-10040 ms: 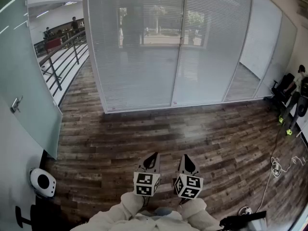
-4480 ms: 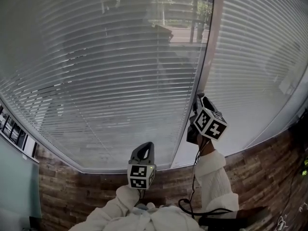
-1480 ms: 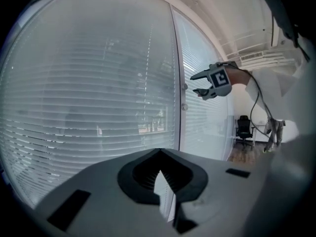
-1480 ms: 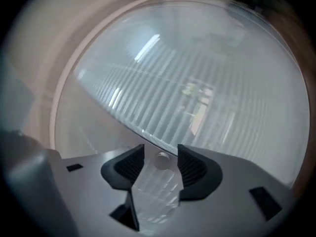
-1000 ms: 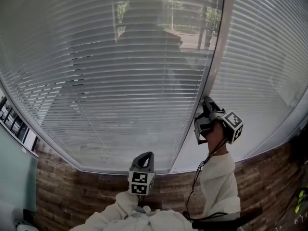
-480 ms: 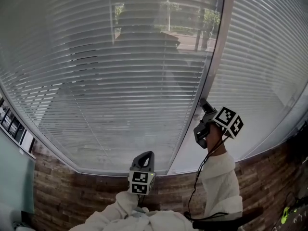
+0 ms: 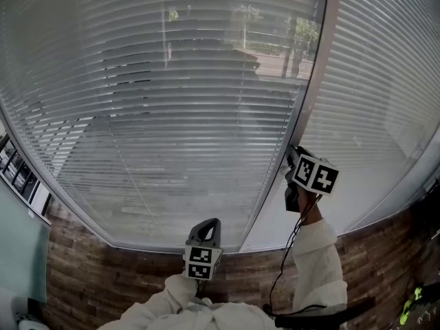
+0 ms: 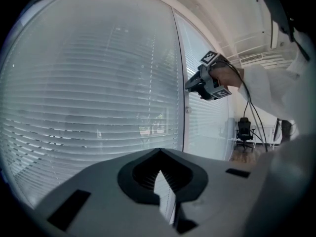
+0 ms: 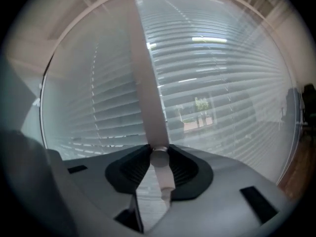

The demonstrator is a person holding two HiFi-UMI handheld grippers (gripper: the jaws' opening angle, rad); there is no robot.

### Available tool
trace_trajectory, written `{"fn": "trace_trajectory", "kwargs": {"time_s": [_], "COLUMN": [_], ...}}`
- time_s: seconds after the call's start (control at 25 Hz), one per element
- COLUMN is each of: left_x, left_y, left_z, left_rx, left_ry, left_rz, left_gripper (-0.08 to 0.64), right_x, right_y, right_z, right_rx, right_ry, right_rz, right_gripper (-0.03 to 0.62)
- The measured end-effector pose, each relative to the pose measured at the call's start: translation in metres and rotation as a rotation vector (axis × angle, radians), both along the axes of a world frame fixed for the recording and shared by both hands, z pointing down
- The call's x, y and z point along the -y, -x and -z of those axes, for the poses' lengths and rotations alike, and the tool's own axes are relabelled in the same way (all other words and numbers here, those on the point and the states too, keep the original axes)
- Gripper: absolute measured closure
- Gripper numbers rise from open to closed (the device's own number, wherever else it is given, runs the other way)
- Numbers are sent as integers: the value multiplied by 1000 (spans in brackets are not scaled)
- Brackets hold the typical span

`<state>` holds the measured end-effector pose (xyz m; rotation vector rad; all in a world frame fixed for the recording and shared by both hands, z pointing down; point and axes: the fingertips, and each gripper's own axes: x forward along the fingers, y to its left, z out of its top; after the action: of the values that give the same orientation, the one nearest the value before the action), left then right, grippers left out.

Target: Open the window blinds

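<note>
Your right claw (image 7: 293,155), jaws just closing, grips the round knob (image 9: 159,157) on the frame post (image 7: 313,81); your left claw (image 7: 209,225) hangs nearer, closed, empty.

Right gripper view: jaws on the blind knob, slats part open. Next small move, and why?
Probably roll the right gripper to turn the knob. Its jaws have just been closing and now clamp the knob on the frame post; the slats are tilted only partly open, so turning seems needed.
</note>
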<state>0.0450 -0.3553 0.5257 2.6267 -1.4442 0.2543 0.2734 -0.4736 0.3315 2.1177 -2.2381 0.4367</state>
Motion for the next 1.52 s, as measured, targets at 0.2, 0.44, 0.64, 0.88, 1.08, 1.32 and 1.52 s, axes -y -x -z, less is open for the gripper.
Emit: {"fn": "trace_trajectory", "kwargs": {"time_s": [0.2,0.44,0.64,0.88,1.08,1.32,1.52], "left_x": [-3,-4,-2,-2,-1,-2,-3], "left_y": [7,14,19,23,22,19,19], "left_z": [-5,-2,-5,-7,-7,-7,-6], "left_rx": [9,11,20,25,29,38,42], "left_ry": [-1,3,-11,-10,-10,-14,-17], "left_rz": [8,18,30,39,44,39,42], "left_gripper": [560,560,560,560,560,560,560], "right_x": [-2,-2,-4,-5,-5,-5,-6], "right_y": [4,9,16,22,24,26,27], "right_z": [1,3,4,3,1,-3,-5], "right_rx": [-228,-443,-624,-871,-1017,-1182,-1289], "right_ry": [13,24,7,1,1,-8,-21], "right_rz": [-15,-25,18,48,44,71,93], "right_gripper": [463,463,463,463,463,463,463]}}
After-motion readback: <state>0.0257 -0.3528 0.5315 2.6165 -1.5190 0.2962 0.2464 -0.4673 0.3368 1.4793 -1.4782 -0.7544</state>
